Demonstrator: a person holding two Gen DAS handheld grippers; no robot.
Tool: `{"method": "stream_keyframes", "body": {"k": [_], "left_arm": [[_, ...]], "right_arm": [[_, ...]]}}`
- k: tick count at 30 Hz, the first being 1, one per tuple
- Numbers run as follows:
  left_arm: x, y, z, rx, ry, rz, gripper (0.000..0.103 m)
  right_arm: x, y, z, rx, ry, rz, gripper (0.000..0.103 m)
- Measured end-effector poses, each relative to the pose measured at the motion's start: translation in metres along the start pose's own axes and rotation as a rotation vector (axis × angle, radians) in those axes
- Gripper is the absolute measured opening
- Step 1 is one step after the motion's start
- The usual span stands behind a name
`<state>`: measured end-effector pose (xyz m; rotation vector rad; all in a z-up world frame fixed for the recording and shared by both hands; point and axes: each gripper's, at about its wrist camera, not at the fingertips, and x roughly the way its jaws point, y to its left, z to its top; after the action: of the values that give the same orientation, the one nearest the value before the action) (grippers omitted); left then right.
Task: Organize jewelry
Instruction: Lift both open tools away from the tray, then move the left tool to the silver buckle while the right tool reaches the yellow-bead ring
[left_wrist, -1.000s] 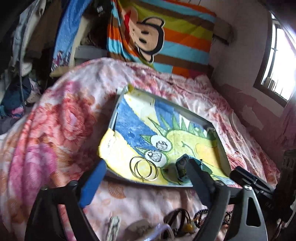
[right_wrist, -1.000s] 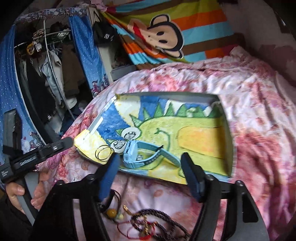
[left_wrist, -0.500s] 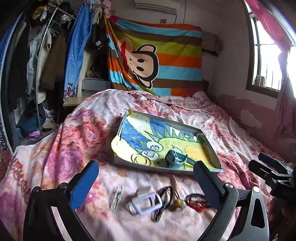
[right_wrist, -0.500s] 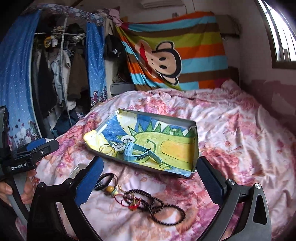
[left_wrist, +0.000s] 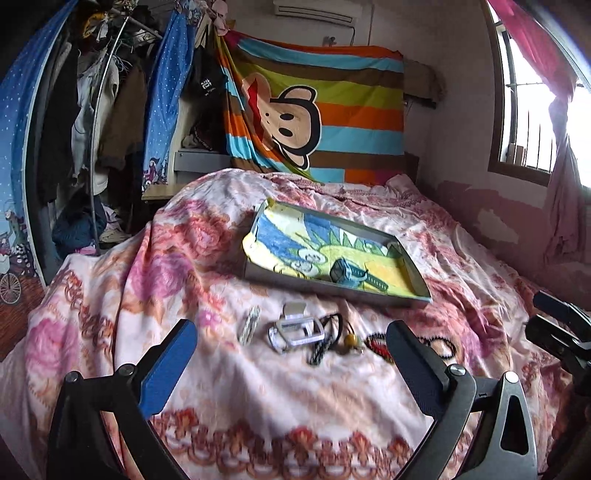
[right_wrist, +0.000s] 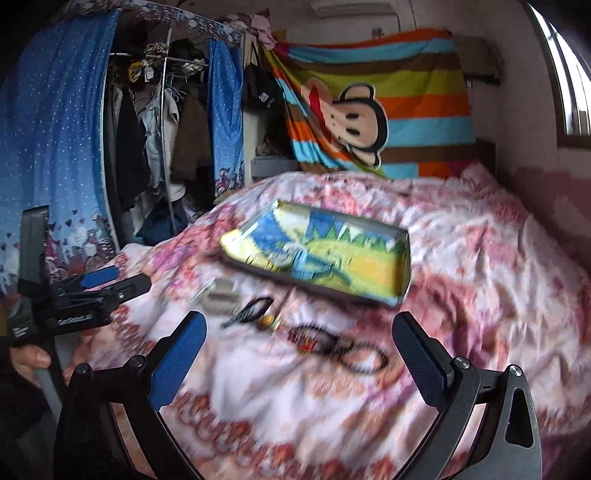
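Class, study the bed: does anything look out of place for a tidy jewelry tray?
Yes. Only the blue watch lies in the tray. A white clip, a black cord and dark beads lie loose on the blanket in front of it.

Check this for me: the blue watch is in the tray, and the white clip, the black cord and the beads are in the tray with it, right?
Not quite. The blue watch is in the tray, but the white clip, the black cord and the beads lie on the floral blanket in front of the tray, outside it. The left wrist view shows this clearly.
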<state>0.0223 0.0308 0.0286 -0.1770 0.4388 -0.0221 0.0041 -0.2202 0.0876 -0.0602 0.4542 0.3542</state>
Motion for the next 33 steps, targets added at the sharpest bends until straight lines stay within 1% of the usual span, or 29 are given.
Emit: {"method": "stream_keyframes", "body": {"k": [2,4,7,10,13,17,20,23,28,30,31,32,33], "left_arm": [[-0.005,0.000,-0.005,0.000,0.018,-0.002,0.103],[-0.008,0.001,-0.011,0.000,0.039,-0.001,0.103],[-0.009,-0.001,-0.018,0.005,0.067,-0.003,0.103],[-0.002,-0.005,-0.022,0.031,0.101,0.010,0.103],[0.008,-0.007,-0.024,0.060,0.135,0.032,0.103],[0.023,-0.005,-0.025,0.056,0.188,0.036,0.103],[0.039,-0.001,-0.020,0.053,0.211,0.033,0.103],[0.056,0.001,-0.012,0.090,0.222,0.035,0.103],[0.083,0.004,0.000,0.125,0.242,-0.029,0.102],[0.093,0.004,0.000,0.149,0.260,-0.068,0.099],[0.099,0.004,0.000,0.162,0.276,-0.084,0.095],[0.105,0.004,0.000,0.172,0.292,-0.096,0.093],[0.112,0.004,0.000,0.179,0.306,-0.106,0.087]], "right_arm": [[-0.002,-0.004,-0.011,0.030,0.032,0.023,0.099],[-0.004,-0.010,-0.025,0.061,0.081,0.043,0.099],[0.004,-0.018,-0.043,0.061,0.119,0.021,0.099],[0.016,-0.028,-0.052,0.077,0.143,0.006,0.099],[0.030,-0.038,-0.056,0.081,0.163,-0.007,0.099],[0.050,-0.047,-0.055,0.071,0.187,0.000,0.099],[0.066,-0.050,-0.053,0.075,0.206,0.020,0.099],[0.081,-0.046,-0.048,0.065,0.212,0.048,0.099],[0.103,-0.034,-0.039,0.003,0.214,0.091,0.098],[0.115,-0.027,-0.034,-0.027,0.225,0.116,0.096],[0.118,-0.026,-0.033,-0.035,0.230,0.122,0.092],[0.126,-0.023,-0.030,-0.050,0.241,0.136,0.086],[0.132,-0.021,-0.028,-0.059,0.250,0.147,0.082]]}}
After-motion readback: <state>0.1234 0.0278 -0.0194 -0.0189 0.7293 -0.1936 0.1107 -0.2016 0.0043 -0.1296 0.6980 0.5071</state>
